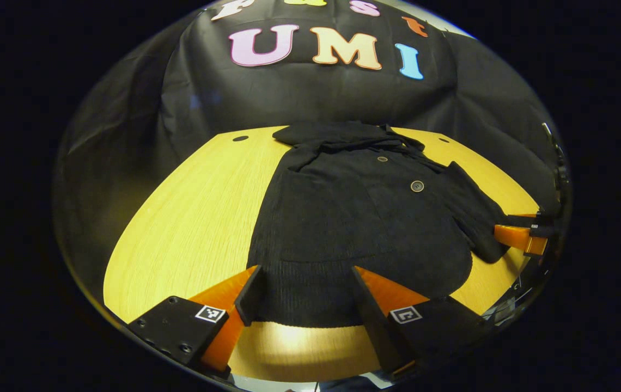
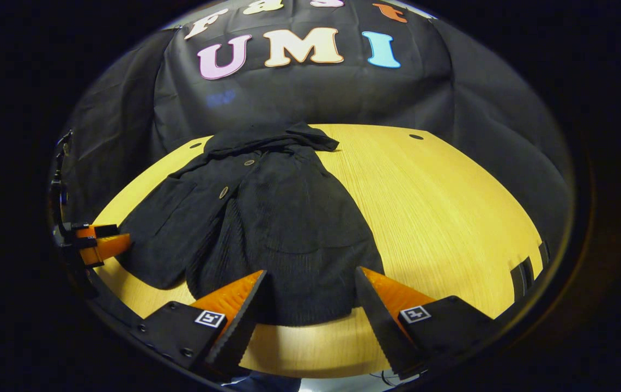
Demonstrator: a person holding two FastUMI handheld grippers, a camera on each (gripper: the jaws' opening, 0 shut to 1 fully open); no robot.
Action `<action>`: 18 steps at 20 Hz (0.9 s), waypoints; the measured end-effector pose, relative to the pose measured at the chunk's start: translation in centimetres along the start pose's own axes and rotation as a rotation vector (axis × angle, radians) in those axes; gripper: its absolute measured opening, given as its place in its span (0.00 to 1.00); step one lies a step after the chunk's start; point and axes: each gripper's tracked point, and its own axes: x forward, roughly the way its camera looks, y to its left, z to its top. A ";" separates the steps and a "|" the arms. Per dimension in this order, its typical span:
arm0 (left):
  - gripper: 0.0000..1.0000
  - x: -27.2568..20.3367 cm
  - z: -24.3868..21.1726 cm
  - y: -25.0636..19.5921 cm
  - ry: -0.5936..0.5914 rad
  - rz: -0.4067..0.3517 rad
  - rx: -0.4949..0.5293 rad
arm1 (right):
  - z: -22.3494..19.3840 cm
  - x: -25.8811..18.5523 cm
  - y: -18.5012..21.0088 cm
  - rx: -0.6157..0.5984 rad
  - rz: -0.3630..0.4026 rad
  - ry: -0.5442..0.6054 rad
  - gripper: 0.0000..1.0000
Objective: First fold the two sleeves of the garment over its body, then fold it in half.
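Over garment (image 1: 354, 228) hem – left claw (image 1: 305, 296), right claw (image 2: 310, 299) wide open, seemingly gripping nothing.

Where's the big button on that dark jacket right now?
In the left gripper view, the big button sits on the jacket front, right of centre, below a smaller button near the collar.

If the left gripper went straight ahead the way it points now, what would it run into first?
Most likely the garment: its hem lies between the open fingers of the left gripper, just ahead on the table. Height above the cloth is hard to judge, so it might skim over the hem and land farther up the body.
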 end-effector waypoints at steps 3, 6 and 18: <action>0.93 -0.3 -0.2 -0.1 0.008 -0.001 -0.010 | -0.2 0.1 0.0 0.001 0.000 -0.015 0.96; 0.80 -0.4 -0.3 -0.2 0.034 -0.017 -0.022 | -0.3 0.0 0.4 0.004 0.001 -0.012 0.85; 0.02 -0.7 -0.5 1.2 0.047 -0.017 -0.146 | -0.4 -0.1 2.2 0.024 0.013 0.036 0.12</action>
